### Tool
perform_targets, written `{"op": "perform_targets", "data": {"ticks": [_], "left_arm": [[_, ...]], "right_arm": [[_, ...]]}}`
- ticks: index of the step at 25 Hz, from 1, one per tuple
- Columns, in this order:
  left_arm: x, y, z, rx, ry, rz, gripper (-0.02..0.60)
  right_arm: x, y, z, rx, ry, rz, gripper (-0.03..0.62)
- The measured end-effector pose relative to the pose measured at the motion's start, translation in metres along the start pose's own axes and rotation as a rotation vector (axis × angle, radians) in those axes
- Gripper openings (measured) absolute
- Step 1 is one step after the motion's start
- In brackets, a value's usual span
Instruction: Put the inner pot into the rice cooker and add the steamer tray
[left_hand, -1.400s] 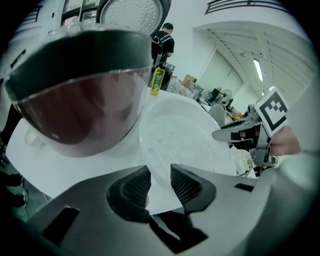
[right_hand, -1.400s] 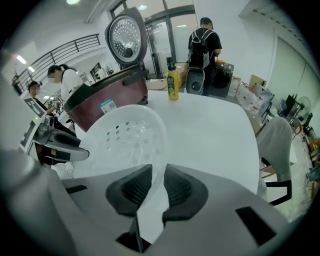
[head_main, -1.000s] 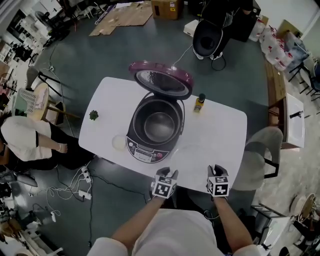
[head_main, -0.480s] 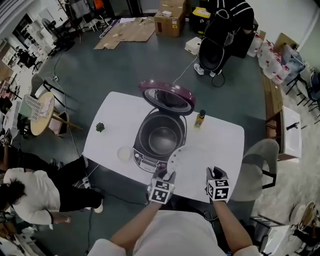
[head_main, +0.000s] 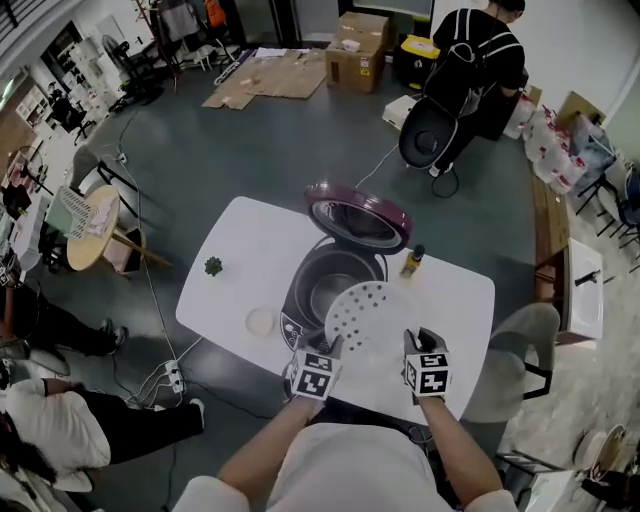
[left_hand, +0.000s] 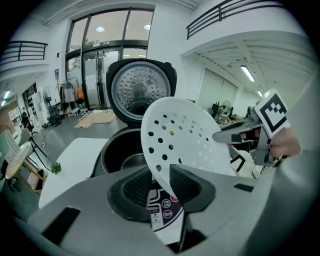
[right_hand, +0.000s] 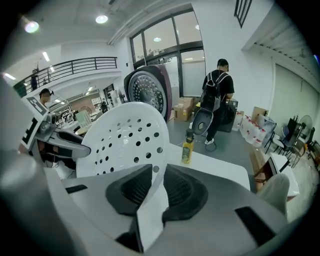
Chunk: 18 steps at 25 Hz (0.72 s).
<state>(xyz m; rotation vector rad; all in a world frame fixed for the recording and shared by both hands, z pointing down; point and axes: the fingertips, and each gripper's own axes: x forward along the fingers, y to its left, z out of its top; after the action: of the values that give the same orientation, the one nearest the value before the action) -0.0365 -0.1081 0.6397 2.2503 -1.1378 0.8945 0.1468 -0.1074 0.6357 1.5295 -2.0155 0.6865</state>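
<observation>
Two grippers hold the load. L gripper (head_main: 330, 348) and R gripper (head_main: 410, 342) each pinch the near edge of the steamer tray (head_main: 366, 318), one per side. Tray is tilted and raised, overlapping the near-right rim of the rice cooker (head_main: 300, 322). Cooker opening lies just ahead, slightly left, so L side is nearer. Inner pot (head_main: 328, 292) is already seated. Lid (head_main: 358, 215) stands open behind. Judgement: tray needs carrying fwd-left and levelling before lowering.

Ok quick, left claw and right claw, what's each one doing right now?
Left claw: closed on the tray, gripping one edge.
Right claw: closed on the tray's opposite edge.
</observation>
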Motion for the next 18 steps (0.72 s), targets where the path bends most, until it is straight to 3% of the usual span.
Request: {"op": "perform_targets", "data": {"ticks": [18], "left_arm": [[0.017, 0.101, 0.029, 0.076, 0.010, 0.070, 0.135]], "right_arm": [[0.074, 0.047, 0.065, -0.077, -0.002, -0.005, 0.089]]}}
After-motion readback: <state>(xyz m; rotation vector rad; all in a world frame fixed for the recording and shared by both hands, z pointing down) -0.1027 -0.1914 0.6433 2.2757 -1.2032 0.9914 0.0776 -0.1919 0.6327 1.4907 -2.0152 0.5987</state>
